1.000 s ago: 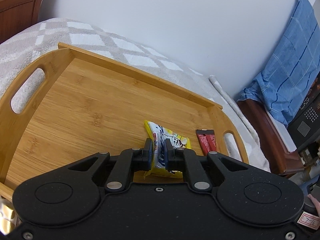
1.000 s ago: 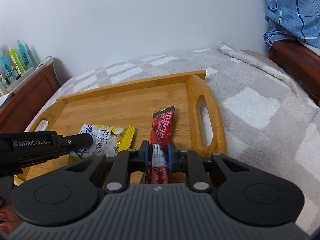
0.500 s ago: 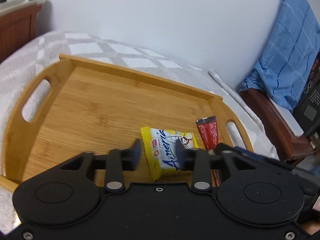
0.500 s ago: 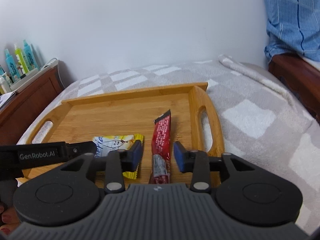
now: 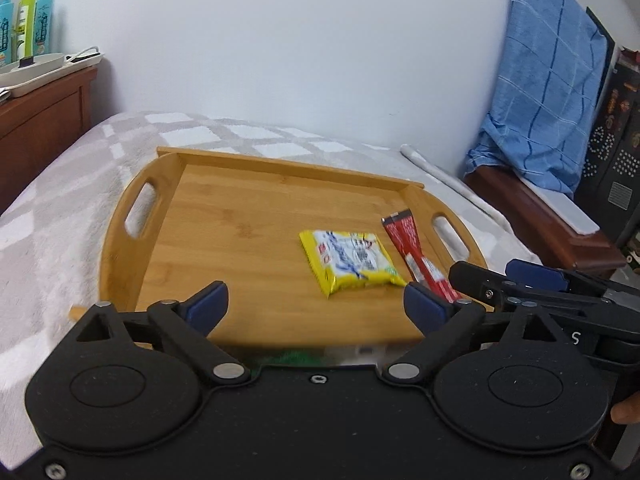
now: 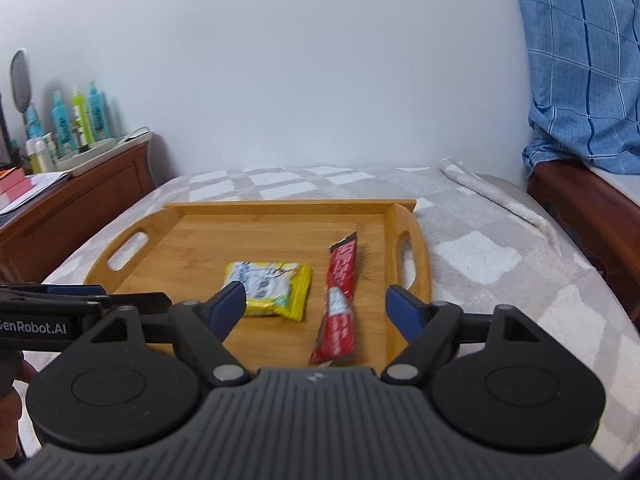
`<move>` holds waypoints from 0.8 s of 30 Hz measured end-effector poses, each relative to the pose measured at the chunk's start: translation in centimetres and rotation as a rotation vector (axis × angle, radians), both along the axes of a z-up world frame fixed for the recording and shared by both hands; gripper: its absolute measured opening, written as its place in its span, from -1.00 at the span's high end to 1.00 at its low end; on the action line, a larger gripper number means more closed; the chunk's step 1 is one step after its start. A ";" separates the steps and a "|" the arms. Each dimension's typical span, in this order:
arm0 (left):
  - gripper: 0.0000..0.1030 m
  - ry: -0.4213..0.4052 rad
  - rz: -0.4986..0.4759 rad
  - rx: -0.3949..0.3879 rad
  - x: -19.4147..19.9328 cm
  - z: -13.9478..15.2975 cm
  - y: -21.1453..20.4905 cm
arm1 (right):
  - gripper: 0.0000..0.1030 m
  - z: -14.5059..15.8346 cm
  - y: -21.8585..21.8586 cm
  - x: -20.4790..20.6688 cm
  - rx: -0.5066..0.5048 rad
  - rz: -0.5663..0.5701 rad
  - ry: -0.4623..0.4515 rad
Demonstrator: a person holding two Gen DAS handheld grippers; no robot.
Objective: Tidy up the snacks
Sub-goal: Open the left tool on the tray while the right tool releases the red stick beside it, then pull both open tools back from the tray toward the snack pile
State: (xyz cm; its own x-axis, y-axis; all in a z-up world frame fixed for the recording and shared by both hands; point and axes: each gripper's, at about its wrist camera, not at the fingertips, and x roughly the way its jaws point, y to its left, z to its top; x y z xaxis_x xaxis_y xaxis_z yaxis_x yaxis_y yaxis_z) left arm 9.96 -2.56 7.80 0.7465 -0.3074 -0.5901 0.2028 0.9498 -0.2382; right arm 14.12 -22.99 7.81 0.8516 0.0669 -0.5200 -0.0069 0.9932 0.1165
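Both snacks released a second ago; each was pinched then. Left gripper jaws opening wide, nothing between them. Right gripper likewise opening, empty. Yellow packet lies flat on the bamboo tray, red stick just beside it (toward the right handle). Two placements look done; grippers free for more.

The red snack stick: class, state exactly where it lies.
In the right wrist view, the red snack stick lies flat on the wooden tray, between the yellow packet and the tray's right handle.
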 end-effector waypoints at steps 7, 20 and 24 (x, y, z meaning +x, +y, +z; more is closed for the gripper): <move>-0.92 -0.024 0.008 0.006 -3.4 -0.1 1.3 | -0.81 -0.6 1.3 -3.5 -0.013 -0.009 -0.020; -0.99 -0.082 -0.025 0.087 -7.8 -2.5 1.7 | -1.00 -3.6 2.8 -8.3 -0.089 -0.063 -0.016; -0.99 -0.079 -0.052 0.090 -8.7 -3.3 1.5 | -1.00 -4.5 2.9 -9.2 -0.090 -0.070 0.007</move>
State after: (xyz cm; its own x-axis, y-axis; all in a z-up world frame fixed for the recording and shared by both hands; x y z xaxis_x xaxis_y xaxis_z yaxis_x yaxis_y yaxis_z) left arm 1.27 -1.01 4.50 0.7759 -0.2957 -0.5573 0.2674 0.9542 -0.1340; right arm 4.92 -20.05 3.32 0.8490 -0.0398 -0.5268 0.0635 0.9976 0.0270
